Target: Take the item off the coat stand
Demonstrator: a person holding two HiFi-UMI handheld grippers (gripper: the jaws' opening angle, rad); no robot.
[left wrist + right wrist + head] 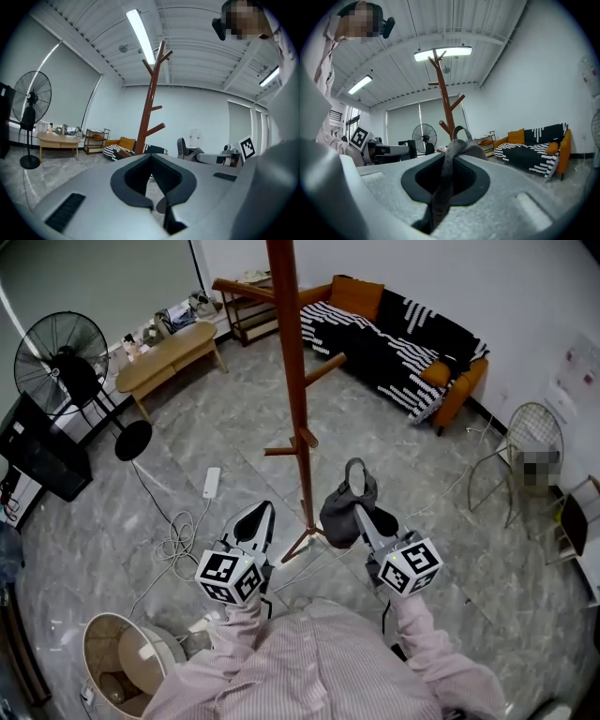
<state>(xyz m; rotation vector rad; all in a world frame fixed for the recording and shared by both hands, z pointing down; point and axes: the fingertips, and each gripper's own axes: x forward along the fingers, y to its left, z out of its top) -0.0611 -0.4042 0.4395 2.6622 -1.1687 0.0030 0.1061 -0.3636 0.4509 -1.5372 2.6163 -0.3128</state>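
Floor [187, 446]: grey marbled tile. Upper right, against the white wall [525, 296]: orange sofa [461, 382] under a black-and-white striped throw [394, 334]. Upper left: low wooden table [173, 352], cluttered; black pedestal fan [61, 362]; small shelf rack [246, 310] behind. Right edge: wire chair [534, 437]. Centre-left floor: white power strip [212, 482]. Ceiling: fluorescent tube [140, 35], lit.

my right gripper [449, 161] is clamped on a strap of the grey fabric item [466, 149], whose loop handle stands up beyond the tips. behind it rises the brown coat stand [445, 103], with a fan [424, 136] to its left and a striped sofa [534, 152] at right.
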